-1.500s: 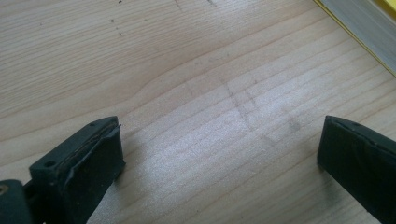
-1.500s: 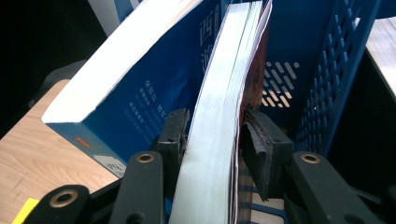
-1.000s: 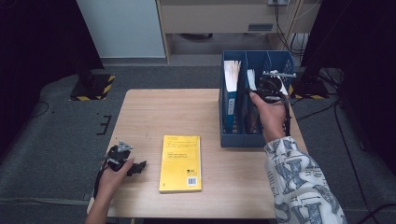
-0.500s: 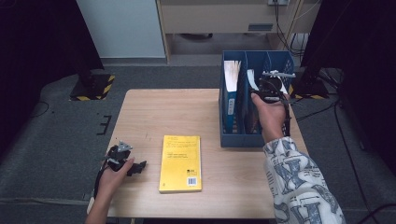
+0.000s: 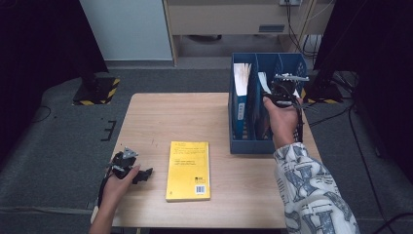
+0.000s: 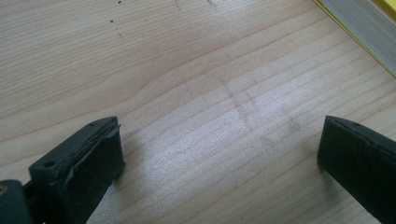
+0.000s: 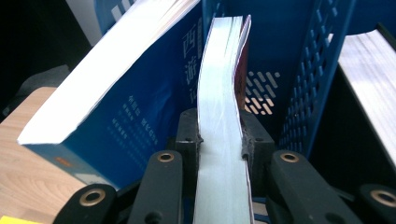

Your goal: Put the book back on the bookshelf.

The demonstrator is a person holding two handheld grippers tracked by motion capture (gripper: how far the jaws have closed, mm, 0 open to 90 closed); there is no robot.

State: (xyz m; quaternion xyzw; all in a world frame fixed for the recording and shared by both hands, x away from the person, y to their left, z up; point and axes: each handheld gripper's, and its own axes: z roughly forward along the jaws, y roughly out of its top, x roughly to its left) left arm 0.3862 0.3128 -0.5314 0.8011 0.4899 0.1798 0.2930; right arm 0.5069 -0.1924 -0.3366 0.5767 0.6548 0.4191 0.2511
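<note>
— Which hand-held gripper had the book, and how did the book lie to it?

— The right hand-held gripper was clenched on a thin book standing in the blue file rack. In the right gripper view the page edge ran straight up between its jaws and away from it, so the long axis pointed along the gripper's own line, with the pages bowed slightly.

— What hemmed it in?

— A thicker blue book leaned just beside it on one side, and a perforated divider stood close on the other. The open way, I judged, was up and back out of the slot.

— And the other hand?

— The left hand-held gripper hovered over the bare surface, jaws spread and released. A yellow book lay flat just to its side, long axis running away from the person, nearer that hand than the right.
</note>
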